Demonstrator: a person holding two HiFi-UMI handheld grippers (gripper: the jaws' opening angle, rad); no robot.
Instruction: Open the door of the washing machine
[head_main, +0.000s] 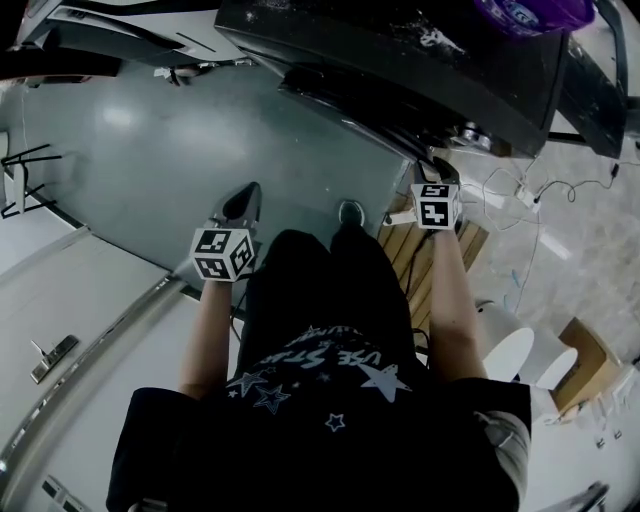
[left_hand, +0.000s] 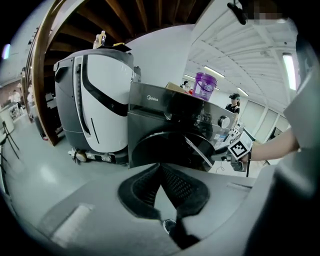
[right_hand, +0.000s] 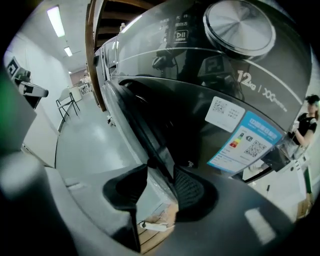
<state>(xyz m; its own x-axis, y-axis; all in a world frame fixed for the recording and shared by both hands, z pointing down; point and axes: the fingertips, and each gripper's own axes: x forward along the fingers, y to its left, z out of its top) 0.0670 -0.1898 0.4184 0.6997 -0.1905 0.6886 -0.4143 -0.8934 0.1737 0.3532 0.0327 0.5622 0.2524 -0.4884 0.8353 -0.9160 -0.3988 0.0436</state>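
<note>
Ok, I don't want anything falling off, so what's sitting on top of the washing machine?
A purple container stands on the washing machine, with a brownish thing beside it, too small to name. The back of the top is hidden behind the machine's front edge.

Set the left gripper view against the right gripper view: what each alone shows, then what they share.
Left only: the whole washing machine, a purple jug on top, a white machine beside it, the right gripper at the edge of the door. Right only: that edge between its open jaws, a wooden pallet below. Both: the door, the dial, grey floor.
</note>
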